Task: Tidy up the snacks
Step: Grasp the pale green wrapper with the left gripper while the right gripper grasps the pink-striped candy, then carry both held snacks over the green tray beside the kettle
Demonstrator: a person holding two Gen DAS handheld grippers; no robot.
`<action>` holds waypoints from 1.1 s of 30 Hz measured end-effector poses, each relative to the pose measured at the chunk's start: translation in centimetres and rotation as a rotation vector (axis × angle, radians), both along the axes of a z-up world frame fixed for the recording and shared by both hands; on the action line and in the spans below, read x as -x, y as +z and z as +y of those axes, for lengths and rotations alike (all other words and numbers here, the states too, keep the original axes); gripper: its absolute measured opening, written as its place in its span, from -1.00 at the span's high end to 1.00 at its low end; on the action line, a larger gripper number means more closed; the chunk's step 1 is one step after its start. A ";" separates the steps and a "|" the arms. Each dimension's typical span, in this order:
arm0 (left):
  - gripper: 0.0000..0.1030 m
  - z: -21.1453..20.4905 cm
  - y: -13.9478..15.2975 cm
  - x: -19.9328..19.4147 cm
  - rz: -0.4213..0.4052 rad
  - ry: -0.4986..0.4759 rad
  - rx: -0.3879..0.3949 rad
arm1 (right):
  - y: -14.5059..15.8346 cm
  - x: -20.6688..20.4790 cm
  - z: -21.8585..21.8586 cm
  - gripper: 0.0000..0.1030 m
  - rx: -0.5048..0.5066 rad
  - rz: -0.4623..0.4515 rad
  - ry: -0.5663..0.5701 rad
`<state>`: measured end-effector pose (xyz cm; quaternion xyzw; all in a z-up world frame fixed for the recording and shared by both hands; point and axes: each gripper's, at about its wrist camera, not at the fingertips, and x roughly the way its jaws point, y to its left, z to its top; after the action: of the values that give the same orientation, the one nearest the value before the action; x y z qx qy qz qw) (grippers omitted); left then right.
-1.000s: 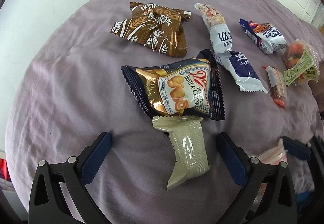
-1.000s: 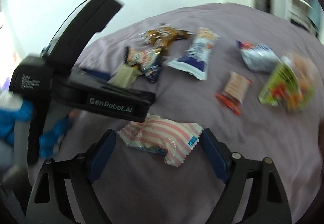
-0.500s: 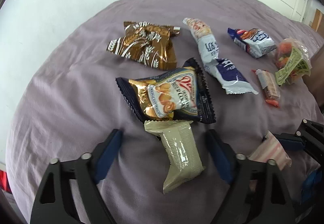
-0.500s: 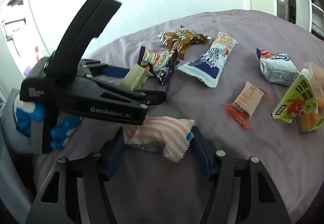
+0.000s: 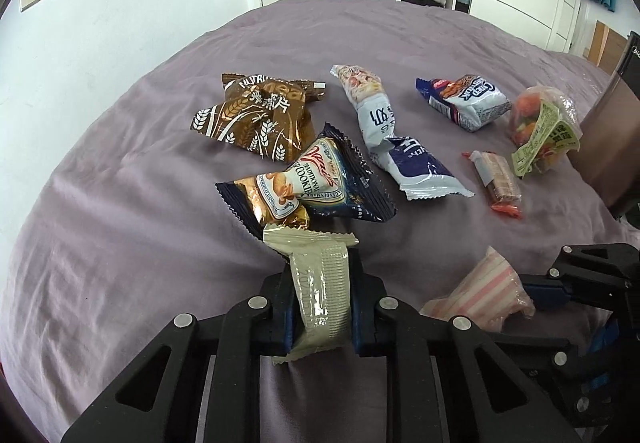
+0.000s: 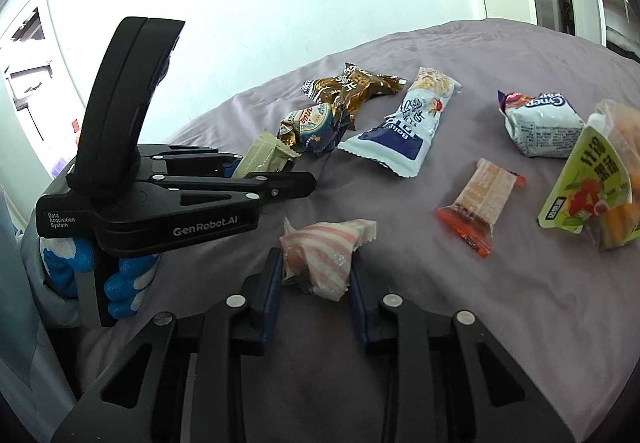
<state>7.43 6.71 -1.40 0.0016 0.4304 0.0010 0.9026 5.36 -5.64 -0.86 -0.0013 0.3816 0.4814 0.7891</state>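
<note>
Snack packets lie on a purple bed (image 5: 120, 227). My left gripper (image 5: 320, 283) is shut on a beige-green wafer packet (image 5: 320, 283), which also shows in the right wrist view (image 6: 260, 157). My right gripper (image 6: 316, 271) is shut on a pink-and-white striped packet (image 6: 320, 255), seen from the left wrist view too (image 5: 484, 291). Just beyond the beige packet lies a dark blue butter cookie bag (image 5: 316, 183). A brown wheat-print bag (image 5: 260, 115) lies behind it.
A long white-and-blue packet (image 5: 396, 139), a blue-and-white bag (image 5: 468, 103), a small orange-ended bar (image 5: 498, 181) and a clear bag with a green label (image 5: 544, 131) lie to the right. A dark cabinet (image 5: 616, 147) stands at the bed's right edge. A white wall lies left.
Both grippers have closed from wide open onto their packets: the left on the beige-green one, the right on the striped one. Both views have pulled back a little from the bed.
</note>
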 end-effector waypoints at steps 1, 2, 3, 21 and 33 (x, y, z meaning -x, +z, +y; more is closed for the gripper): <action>0.68 0.0 0.1 0.1 -0.003 -0.002 -0.002 | 0.0 0.0 0.0 0.27 0.000 -0.004 -0.003; 0.68 0.2 0.2 -0.1 -0.006 -0.006 -0.005 | 0.2 0.4 -0.3 0.27 0.000 -0.008 -0.005; 0.68 0.1 0.3 -0.1 -0.014 -0.010 -0.005 | 0.3 0.5 -0.4 0.27 0.001 -0.014 -0.008; 0.68 -1.6 5.5 1.9 -0.033 -0.065 0.028 | 6.1 5.6 -5.9 0.28 -0.001 -0.050 -0.205; 0.68 -10.3 8.3 6.1 -0.007 -0.266 0.022 | 8.5 12.4 -14.9 0.28 0.062 -0.013 -0.416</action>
<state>1.33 -3.56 6.87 0.0489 0.4231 -0.1232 0.8963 -7.00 -20.51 7.66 0.0503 0.3830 0.2960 0.8736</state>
